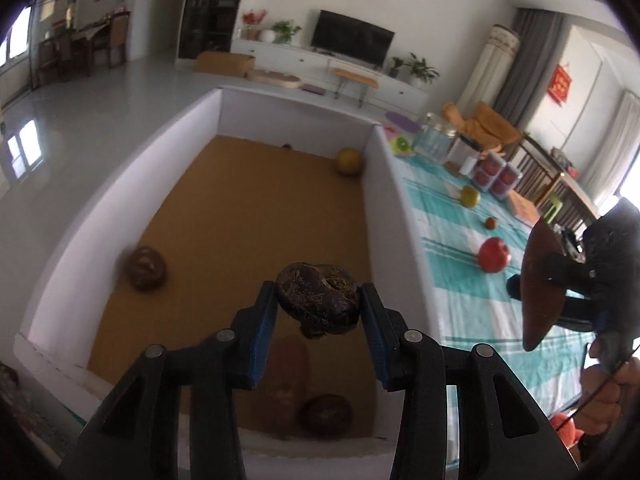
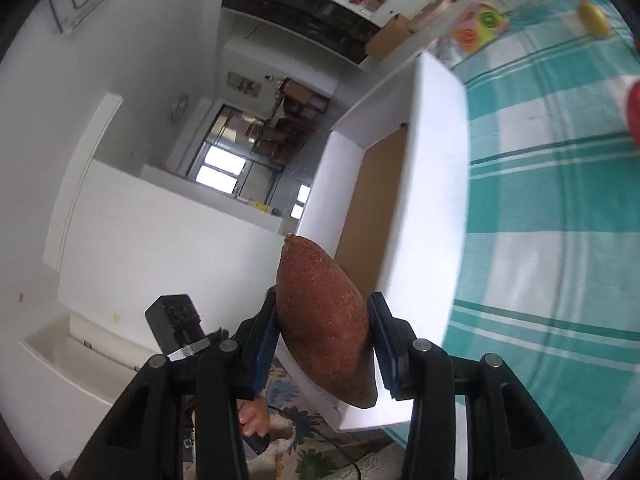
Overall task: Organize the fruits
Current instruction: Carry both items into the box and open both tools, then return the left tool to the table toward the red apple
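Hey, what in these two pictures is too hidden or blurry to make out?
- Left wrist view: brown things on the box floor, blurred and partly behind the left tool.
- Left wrist view: small dark thing at the far wall, too small.
- Right wrist view: red fruit, cut off by the edge.

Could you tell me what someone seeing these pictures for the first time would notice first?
Probably the dark, wrinkled fruit clamped in the left gripper above the white box with its brown floor. Next, the brown pointed fruit gripped by the right gripper beside that box, and the red apple on the teal checked cloth.
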Demonstrator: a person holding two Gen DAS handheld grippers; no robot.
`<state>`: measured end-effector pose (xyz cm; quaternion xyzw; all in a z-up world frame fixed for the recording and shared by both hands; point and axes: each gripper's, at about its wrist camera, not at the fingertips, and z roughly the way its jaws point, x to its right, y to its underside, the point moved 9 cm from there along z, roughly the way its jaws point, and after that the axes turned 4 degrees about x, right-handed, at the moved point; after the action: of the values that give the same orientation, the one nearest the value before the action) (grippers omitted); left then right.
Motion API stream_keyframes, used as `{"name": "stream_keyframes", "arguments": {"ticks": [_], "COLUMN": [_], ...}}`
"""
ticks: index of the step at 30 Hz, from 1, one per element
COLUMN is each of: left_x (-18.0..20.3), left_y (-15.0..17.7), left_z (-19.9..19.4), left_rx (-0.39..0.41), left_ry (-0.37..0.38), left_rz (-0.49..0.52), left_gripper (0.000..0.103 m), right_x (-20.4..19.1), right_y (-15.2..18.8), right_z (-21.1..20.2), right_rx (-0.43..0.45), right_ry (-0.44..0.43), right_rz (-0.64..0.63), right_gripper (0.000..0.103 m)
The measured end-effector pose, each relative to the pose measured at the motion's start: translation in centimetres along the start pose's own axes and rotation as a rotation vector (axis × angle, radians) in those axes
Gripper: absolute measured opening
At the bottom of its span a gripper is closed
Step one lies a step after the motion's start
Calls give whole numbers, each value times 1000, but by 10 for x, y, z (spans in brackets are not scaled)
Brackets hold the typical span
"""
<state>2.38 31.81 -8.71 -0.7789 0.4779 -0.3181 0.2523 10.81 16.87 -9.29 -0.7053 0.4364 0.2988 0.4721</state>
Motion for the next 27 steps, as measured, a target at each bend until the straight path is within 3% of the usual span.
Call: {"name": "stream_keyframes", "arguments": {"ticks": [4,8,10,11,12,16,19,23,27], "left_x": [-26,-44,-47,-46,-46,-32,-5,64,151], "left_y": [13,18,19,19,19,11,6,10,32], "left_z": [17,22,21,20,19,11,6,5,17], "left_rx": [-39,-48,-44,-35,-21,45,91,92,6], "left_ry": [-73,-150,-158,-161,-166,-151,-95,32,199], "left_rz": [-20,-28,-58,-69,-77,-84,-75,30,155], "left_gripper": [43,46,61,71,74,74,77,78,80], "right_x": [-16,-11,-9,-10,-10,-16,1,68,157], "right_y": [16,27,26,25,21,4,-9,-18,-12], "right_z": [72,109,111,107,101,53,2,-87,-172], "right_rx": [-105,-149,-131,-116,-92,38,156,296,340], "right_ry": [83,174,203,208,205,246,340,610,960], "right_rz": [-100,-176,-204,-211,-218,-276,-318,-336,-288], "right_gripper": [44,46,50,58,63,76,90,96,96]}}
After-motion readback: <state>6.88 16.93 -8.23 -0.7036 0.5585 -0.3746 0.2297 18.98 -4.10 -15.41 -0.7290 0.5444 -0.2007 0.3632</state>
